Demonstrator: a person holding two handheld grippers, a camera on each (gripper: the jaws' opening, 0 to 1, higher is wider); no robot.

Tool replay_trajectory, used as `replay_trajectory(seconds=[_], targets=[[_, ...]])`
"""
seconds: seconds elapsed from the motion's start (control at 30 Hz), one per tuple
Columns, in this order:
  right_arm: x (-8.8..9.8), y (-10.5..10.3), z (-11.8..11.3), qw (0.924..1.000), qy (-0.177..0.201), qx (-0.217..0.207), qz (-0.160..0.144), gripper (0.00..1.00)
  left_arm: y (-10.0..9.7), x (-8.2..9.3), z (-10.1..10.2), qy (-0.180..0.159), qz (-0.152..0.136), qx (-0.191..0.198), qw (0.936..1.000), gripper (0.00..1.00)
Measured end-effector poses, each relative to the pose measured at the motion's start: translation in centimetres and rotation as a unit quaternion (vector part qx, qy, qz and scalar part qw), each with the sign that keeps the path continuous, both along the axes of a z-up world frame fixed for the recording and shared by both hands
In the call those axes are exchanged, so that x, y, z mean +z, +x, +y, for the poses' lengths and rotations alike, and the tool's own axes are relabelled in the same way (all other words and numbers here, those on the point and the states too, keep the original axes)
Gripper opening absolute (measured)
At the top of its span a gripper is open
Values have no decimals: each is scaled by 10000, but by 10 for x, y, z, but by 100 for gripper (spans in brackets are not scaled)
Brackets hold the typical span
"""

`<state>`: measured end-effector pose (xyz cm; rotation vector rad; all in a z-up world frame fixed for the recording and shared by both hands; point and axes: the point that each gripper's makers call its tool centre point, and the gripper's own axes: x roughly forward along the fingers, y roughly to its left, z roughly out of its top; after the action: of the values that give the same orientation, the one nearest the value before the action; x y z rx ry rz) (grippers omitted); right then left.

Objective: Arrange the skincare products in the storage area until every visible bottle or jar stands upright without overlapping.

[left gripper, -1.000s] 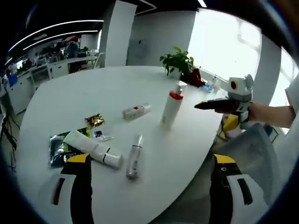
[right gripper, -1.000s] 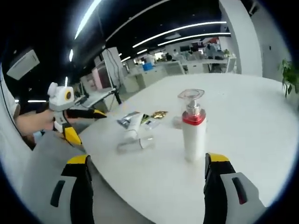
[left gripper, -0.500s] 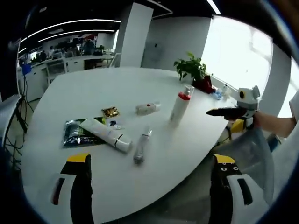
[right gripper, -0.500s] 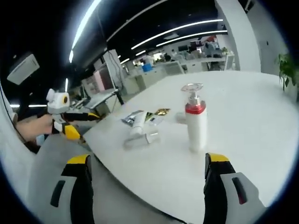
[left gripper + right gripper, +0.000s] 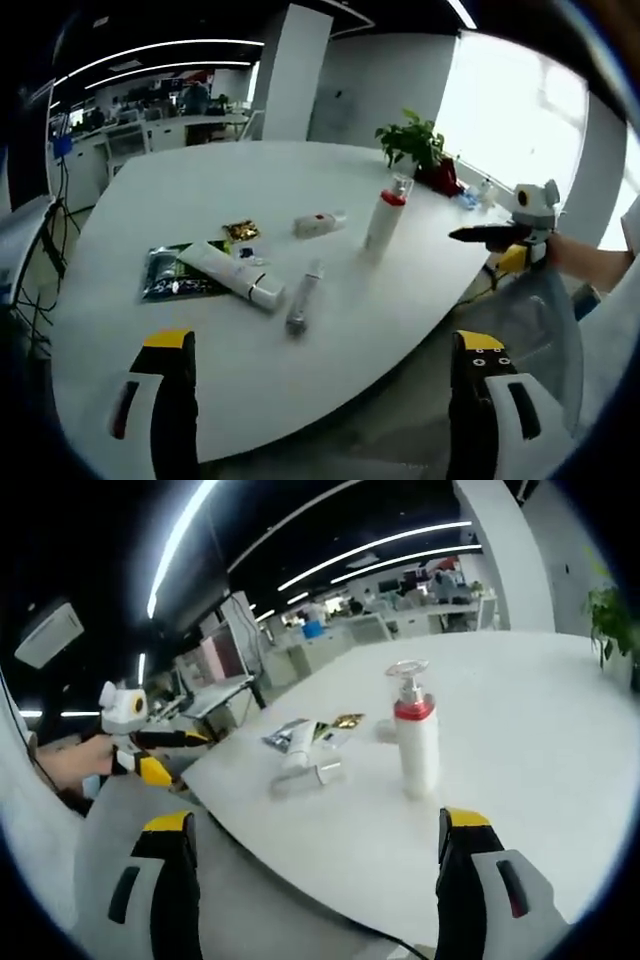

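On the white oval table (image 5: 200, 200), seen in the left gripper view, the skincare things lie in a loose group toward the middle. Farthest left is a dark flat foil sachet (image 5: 172, 280), lying flat, with a white squeeze tube (image 5: 230, 274) lying across its right edge, cap toward the table's near side. Just beyond the tube sits a small gold foil packet (image 5: 240, 230) and beside it a little pale sachet (image 5: 249, 258). Right of the tube, close beside its cap, a slim silver spray bottle (image 5: 303, 297) lies on its side. Farther back, a small white bottle with a red mark (image 5: 320, 223) also lies on its side. To its right a white pump bottle with a red collar (image 5: 382, 218) stands upright, apart from the rest. A green potted plant (image 5: 412, 146) stands at the table's far edge.

The left gripper (image 5: 320, 400) hangs short of the table's near edge, jaws wide apart and holding nothing. At the right, off the table's edge, the right gripper (image 5: 505, 234) is held by a person's hand; from this side I cannot tell its jaw gap.

In the right gripper view, its own jaws (image 5: 315, 880) stand wide apart and empty, with the pump bottle (image 5: 415, 742) upright ahead and the left gripper (image 5: 150, 742) at the left beyond the table's edge.
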<state>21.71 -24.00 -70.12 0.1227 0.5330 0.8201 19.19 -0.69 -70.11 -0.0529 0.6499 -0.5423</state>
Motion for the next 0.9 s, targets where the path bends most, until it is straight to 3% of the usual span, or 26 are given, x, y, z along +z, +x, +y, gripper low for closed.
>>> replay_trajectory(seconds=[0.47,0.9], targets=[[15,13,0,9994,-97,-345,-25,100,22,-3,1,-48,115,-344,9993,99],[19,28,3,9972,-209,-711,-96,99,45,-14,-1,147,238,-861,9959,97]])
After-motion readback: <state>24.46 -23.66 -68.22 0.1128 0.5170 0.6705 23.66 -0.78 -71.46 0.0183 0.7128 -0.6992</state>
